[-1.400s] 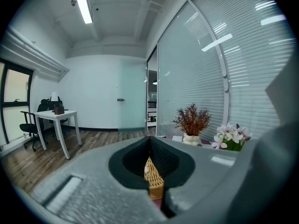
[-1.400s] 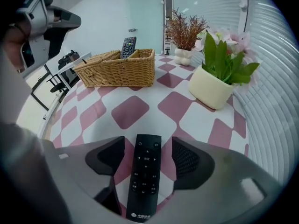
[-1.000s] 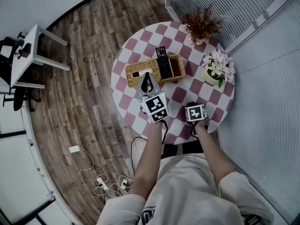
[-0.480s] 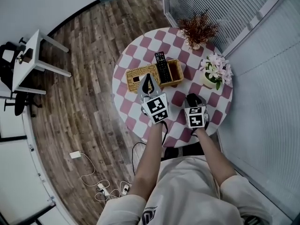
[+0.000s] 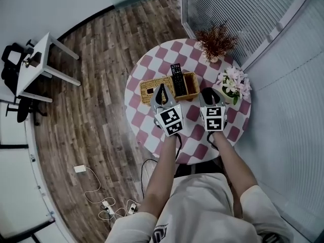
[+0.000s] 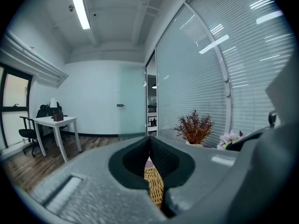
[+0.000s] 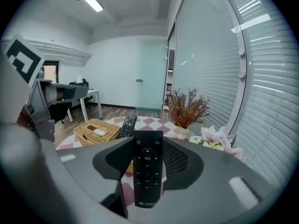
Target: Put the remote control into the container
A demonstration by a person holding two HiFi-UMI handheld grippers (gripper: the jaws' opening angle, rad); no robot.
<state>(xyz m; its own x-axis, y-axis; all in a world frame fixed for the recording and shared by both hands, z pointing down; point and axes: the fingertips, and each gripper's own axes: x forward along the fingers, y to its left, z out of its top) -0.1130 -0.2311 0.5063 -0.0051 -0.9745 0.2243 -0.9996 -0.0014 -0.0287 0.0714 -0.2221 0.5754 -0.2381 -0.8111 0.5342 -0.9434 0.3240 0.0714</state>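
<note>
On the round checkered table (image 5: 152,130) stands a wicker basket (image 5: 152,89), with one black remote (image 5: 177,79) lying across its right end. My right gripper (image 5: 209,94) hovers to the right of the basket. In the right gripper view it (image 7: 147,146) is shut on a second black remote control (image 7: 147,171), held lengthwise with its buttons up. The basket (image 7: 88,133) and the other remote (image 7: 127,125) lie ahead to the left. My left gripper (image 5: 162,91) is shut and empty at the basket's near side. Its pads meet (image 6: 149,146) above the wicker (image 6: 155,188).
A dried red-brown plant in a pot (image 5: 216,36) stands at the table's far edge, and a pot of pink flowers (image 5: 234,82) at the right edge, close to my right gripper. Glass walls with blinds (image 5: 238,14) close off the right. A white desk (image 5: 35,65) stands far left.
My right gripper has swung forward, its jaws now showing beside the basket's right end. The left gripper stays at the basket's near side. The head view has shifted a little.
</note>
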